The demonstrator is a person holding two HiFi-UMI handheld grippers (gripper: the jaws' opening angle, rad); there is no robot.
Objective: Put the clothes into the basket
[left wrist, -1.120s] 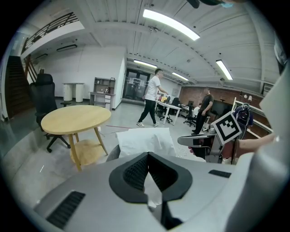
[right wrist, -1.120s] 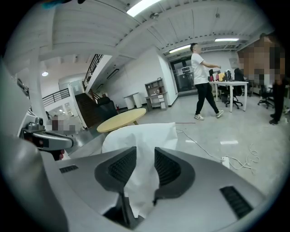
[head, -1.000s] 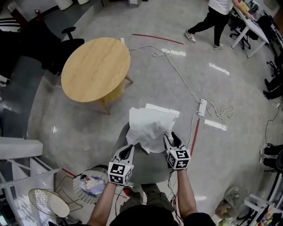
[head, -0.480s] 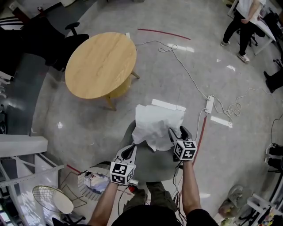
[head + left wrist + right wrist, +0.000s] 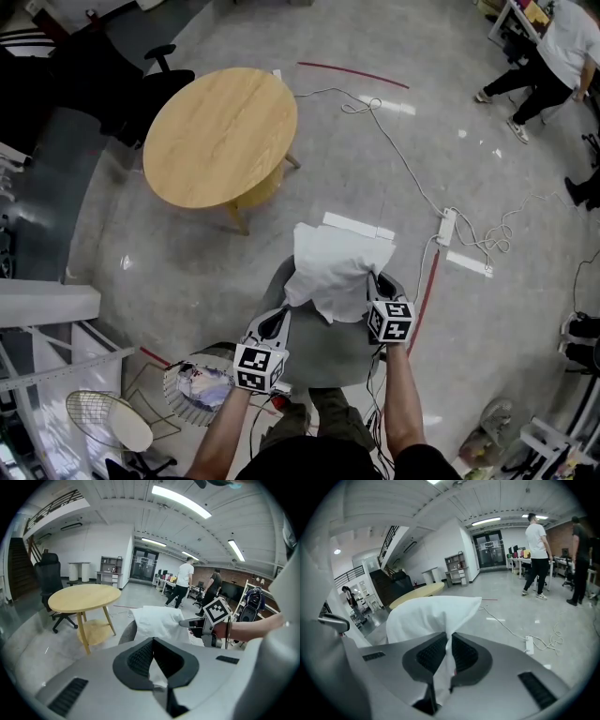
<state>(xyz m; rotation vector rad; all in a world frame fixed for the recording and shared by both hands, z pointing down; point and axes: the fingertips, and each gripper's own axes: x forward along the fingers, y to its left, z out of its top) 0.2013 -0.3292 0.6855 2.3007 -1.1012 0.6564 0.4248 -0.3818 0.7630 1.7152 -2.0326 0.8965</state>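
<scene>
We find the crumpled white cloth garment (image 5: 337, 267) heaped on the grey padded chair (image 5: 323, 349), not yet in the round wire basket (image 5: 171, 398) standing nearby at the person's left. The right gripper (image 5: 450, 641) has just been closing its jaws and pinches a fold. The left gripper (image 5: 153, 644) is clamped on a corner. Grasp stage. Next, we judge: lift clear, carry over the basket.

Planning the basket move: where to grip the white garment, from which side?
The near edge of the white garment, from the person's side: it lies heaped on the grey chair with that edge loose. The right gripper has just closed on a fold there.
</scene>
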